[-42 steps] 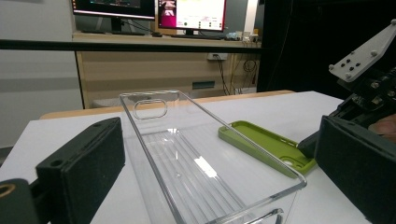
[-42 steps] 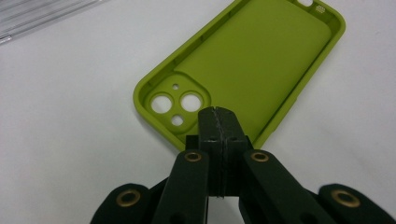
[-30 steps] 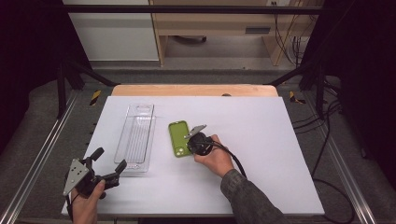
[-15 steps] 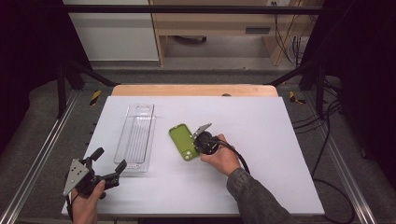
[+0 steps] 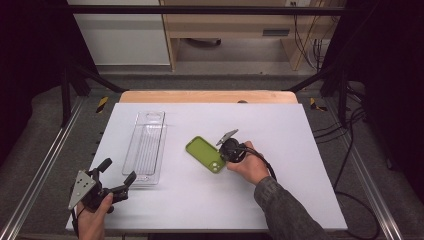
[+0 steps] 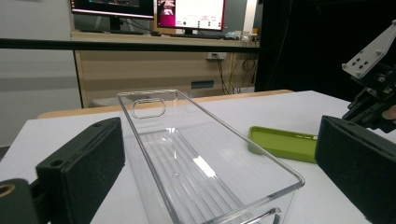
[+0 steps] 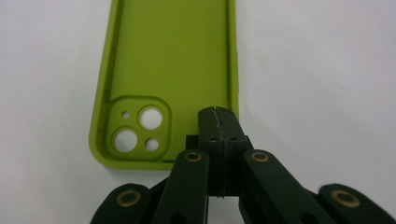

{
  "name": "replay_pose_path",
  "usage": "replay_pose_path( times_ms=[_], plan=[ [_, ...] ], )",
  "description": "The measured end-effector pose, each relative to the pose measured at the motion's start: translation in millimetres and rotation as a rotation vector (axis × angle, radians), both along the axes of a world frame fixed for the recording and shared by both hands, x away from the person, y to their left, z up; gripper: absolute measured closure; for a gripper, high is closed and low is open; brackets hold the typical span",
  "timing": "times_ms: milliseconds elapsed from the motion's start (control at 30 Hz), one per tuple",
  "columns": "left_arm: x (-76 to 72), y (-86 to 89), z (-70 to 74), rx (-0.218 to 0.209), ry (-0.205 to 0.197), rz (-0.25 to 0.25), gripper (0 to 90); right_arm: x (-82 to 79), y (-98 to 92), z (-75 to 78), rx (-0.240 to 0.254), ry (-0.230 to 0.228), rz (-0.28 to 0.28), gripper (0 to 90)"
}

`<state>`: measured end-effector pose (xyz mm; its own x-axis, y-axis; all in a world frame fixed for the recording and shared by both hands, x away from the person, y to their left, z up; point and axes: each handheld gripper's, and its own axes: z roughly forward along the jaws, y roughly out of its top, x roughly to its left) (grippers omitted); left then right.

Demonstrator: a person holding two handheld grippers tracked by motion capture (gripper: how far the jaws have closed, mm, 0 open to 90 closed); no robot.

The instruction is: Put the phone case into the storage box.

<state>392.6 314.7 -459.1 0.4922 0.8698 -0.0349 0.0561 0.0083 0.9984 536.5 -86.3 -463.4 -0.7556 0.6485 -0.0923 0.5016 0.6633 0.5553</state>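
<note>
Case dragged clear of the tray

The green case (image 5: 205, 154) is pinched at its corner by the right hand-held gripper (image 7: 218, 122); it has slid rightward, away from the tray (image 5: 146, 147).

High view looked down over the tabletop (image 5: 300, 130). Left tool view sat low, facing forward; right tool view hung close above the green case (image 7: 168, 60), which all shared.

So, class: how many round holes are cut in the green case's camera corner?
4. In the case corner: two large holes, one upper right and one lower left; two small, one upper left and one lower right.
</note>
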Motion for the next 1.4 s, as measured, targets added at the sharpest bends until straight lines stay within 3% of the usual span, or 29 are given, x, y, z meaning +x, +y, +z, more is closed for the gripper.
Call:
replay_pose_path(
  times_ms=[467,800,1067,1133,1233,1400],
  plan=[
    [0.0,-0.7,-0.2,0.003,0.002,-0.003,1.6,18.1,-10.9,-2.2,-0.016,-0.050,-0.018,90.0],
    [-0.1,-0.9,-0.3,0.005,0.002,-0.004,1.6,18.5,-11.3,-2.3,-0.021,-0.058,-0.012,90.0],
    [0.0,-1.4,-0.3,0.008,0.002,-0.002,1.6,12.2,-17.1,11.2,0.030,-0.077,0.009,87.0],
    [-0.3,-1.3,-0.2,0.014,0.002,-0.002,1.6,11.5,-19.5,13.9,0.036,-0.078,0.006,83.3],
    [-0.2,-1.4,-0.3,0.016,0.002,-0.002,1.6,12.2,-23.3,16.6,0.058,-0.064,-0.008,67.2],
    [-0.2,-2.3,-0.4,0.017,0.002,-0.004,1.6,17.2,-26.7,20.1,0.043,-0.029,-0.016,46.7]
  ],
)
